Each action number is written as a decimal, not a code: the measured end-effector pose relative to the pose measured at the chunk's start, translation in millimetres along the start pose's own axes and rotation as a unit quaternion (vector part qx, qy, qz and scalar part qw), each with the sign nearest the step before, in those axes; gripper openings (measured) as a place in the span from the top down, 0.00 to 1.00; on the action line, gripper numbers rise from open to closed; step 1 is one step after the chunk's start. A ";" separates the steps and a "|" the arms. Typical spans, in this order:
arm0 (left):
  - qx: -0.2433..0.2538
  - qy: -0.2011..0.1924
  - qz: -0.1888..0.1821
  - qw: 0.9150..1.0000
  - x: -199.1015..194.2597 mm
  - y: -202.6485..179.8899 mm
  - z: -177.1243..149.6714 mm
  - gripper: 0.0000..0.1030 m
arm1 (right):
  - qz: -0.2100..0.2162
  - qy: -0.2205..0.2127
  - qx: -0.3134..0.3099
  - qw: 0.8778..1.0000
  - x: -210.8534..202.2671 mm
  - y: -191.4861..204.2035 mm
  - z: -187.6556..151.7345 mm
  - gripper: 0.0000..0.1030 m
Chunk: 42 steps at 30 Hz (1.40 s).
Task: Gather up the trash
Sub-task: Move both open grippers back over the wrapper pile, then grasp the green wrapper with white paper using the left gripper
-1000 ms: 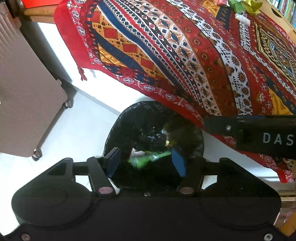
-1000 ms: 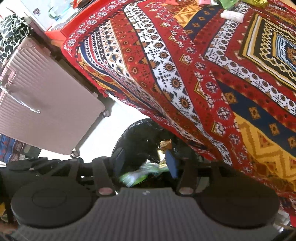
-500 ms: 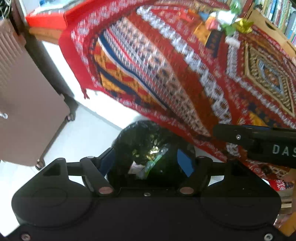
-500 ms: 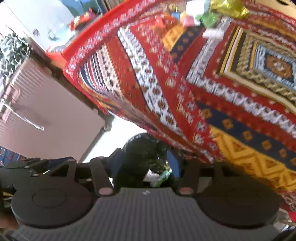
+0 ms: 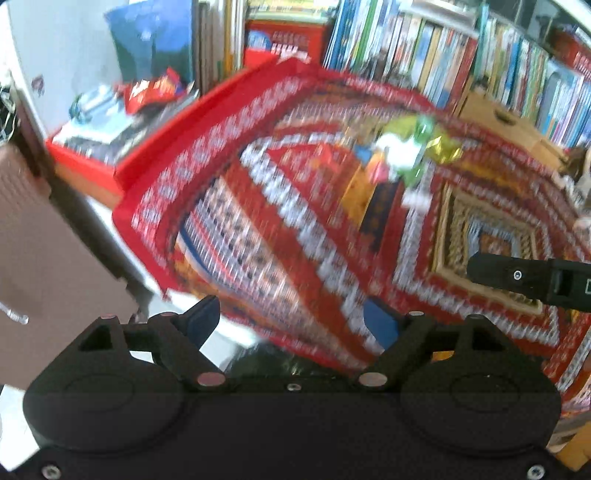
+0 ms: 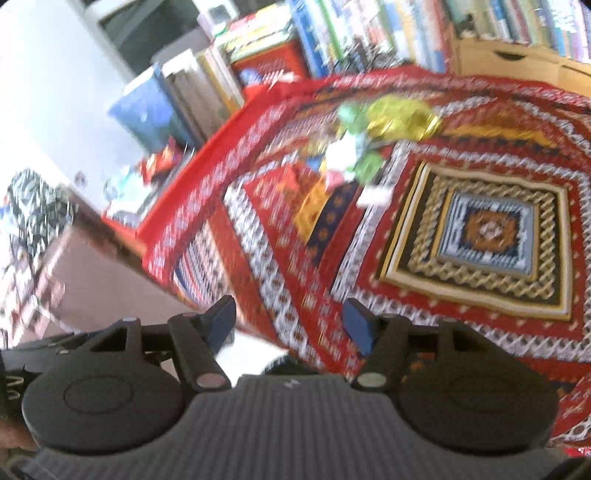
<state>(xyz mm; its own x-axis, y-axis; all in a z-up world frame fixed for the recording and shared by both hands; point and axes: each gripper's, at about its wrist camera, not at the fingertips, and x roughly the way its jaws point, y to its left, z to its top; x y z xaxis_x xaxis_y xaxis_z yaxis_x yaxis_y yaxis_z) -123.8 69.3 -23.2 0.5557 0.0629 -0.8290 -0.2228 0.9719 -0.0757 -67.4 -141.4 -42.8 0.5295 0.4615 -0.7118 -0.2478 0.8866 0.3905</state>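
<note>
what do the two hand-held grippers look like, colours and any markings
Left hand-held gripper: all black body with two round discs, silver pivot screws, blue finger pads. Right hand-held gripper: same black discs and blue pads, but a grey ribbed centre panel; white lettering on its side, cut off.

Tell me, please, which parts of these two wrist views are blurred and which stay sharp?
Left wrist view: the patterned cloth and wrapper pile are smeared by motion; the left gripper is crisp. Right wrist view: the cloth's left side and bookshelf are smeared, the central medallion clearer, the right gripper sharp.
</note>
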 end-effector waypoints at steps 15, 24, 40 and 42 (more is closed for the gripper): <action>-0.022 -0.037 -0.062 0.997 45.3 -56.2 92.4 0.17 | -0.056 -0.035 0.006 0.998 7.0 -50.1 75.5 0.30; 0.053 -0.045 -0.050 0.996 115.3 -122.4 142.4 0.17 | -0.092 -0.001 -0.083 0.992 37.0 -74.0 79.4 0.36; 0.132 0.033 -0.033 0.990 223.1 -183.1 156.2 0.54 | -0.062 0.062 -0.120 0.989 84.7 -105.9 101.2 0.35; 0.115 0.031 -0.036 0.992 220.3 -179.0 158.8 0.54 | -0.055 0.069 -0.121 0.989 92.3 -106.0 105.6 0.35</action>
<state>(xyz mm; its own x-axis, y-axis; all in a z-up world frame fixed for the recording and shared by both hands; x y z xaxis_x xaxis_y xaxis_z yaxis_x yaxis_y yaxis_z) 165.7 -54.9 -104.3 0.5118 -0.0164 -0.8590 0.0081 0.9999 -0.0143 93.4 -196.0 -88.2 0.4521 0.3467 -0.8219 -0.3906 0.9053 0.1670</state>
